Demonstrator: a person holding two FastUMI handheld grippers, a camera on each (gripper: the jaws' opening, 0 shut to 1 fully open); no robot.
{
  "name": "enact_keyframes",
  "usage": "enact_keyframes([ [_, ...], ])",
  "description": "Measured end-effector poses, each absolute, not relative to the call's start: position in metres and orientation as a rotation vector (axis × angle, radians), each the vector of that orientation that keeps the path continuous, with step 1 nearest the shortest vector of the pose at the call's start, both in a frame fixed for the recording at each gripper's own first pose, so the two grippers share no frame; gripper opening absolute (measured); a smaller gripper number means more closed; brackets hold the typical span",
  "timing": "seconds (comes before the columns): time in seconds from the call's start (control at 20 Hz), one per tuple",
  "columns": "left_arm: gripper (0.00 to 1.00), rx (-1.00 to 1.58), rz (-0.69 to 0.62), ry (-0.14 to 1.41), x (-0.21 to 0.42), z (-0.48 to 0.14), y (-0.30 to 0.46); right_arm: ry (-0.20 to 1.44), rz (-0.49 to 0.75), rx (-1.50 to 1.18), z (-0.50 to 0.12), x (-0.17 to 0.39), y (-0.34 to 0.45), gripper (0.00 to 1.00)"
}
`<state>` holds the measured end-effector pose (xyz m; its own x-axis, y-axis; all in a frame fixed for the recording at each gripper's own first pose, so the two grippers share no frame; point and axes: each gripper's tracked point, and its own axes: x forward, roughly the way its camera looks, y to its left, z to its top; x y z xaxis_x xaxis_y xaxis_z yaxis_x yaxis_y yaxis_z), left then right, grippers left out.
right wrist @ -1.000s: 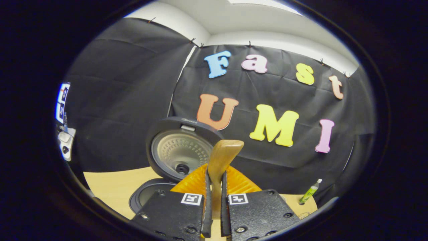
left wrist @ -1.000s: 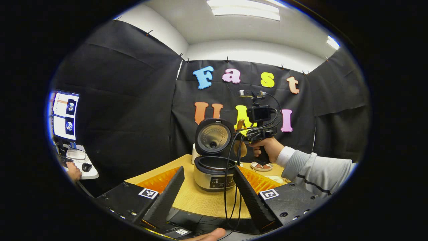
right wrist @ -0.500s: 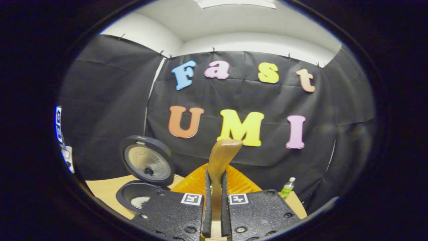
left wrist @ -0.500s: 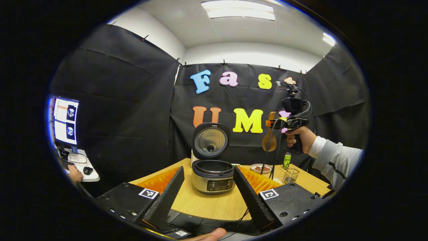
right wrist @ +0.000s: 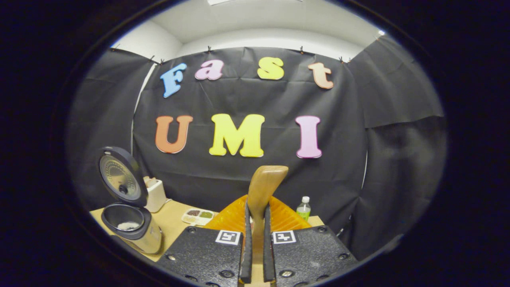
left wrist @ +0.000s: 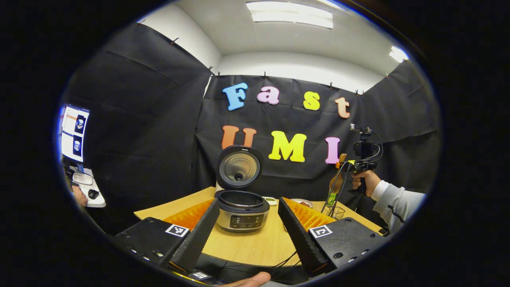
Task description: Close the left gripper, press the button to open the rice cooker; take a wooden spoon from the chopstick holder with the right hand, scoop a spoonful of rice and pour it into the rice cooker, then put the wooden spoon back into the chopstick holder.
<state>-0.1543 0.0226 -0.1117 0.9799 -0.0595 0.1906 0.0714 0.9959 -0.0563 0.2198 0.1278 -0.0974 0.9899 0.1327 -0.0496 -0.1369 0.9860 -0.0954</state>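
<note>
The rice cooker (left wrist: 242, 215) stands open on the wooden table (left wrist: 255, 245), its lid (left wrist: 239, 167) upright. My left gripper (left wrist: 248, 201) is open in front of it, holding nothing, with a finger on each side of the cooker in the left gripper view. My right gripper (right wrist: 255, 206) is shut on the wooden spoon (right wrist: 265, 185), which points up and forward. Farther right in the left gripper view, a hand holds that gripper (left wrist: 360, 161) with the spoon (left wrist: 335, 184) hanging above the wire chopstick holder (left wrist: 337, 211). White rice shows inside the cooker (right wrist: 128, 224).
A green bottle (right wrist: 303, 207), a small tray of grains (right wrist: 197, 215) and a white box (right wrist: 154, 194) stand near the table's back. A plate (left wrist: 301, 202) lies behind my left gripper's right finger. A desk with a monitor (left wrist: 73, 137) is far left.
My right gripper has carried the spoon from over the cooker to the right, to above the wire holder. The cooker now sits far left in the right gripper view.
</note>
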Motion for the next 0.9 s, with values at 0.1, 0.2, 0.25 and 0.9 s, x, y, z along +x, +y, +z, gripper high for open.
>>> enact_keyframes([
  [0.1,0.94,-0.05,-0.058,-0.181,-0.15,-0.115,0.022,0.07,0.093,-0.072,-0.119,0.238,0.101,0.16],
  [0.2,0.94,-0.056,-0.069,-0.163,-0.143,-0.12,0.015,0.111,0.06,-0.045,-0.145,0.253,0.079,0.16],
  [0.25,0.94,-0.056,-0.078,-0.153,-0.14,-0.122,0.01,0.134,0.04,-0.035,-0.161,0.26,0.069,0.17],
  [0.9,0.94,-0.044,-0.066,-0.096,-0.123,-0.136,0.007,0.362,0.059,0.178,-0.28,0.27,0.042,0.17],
])
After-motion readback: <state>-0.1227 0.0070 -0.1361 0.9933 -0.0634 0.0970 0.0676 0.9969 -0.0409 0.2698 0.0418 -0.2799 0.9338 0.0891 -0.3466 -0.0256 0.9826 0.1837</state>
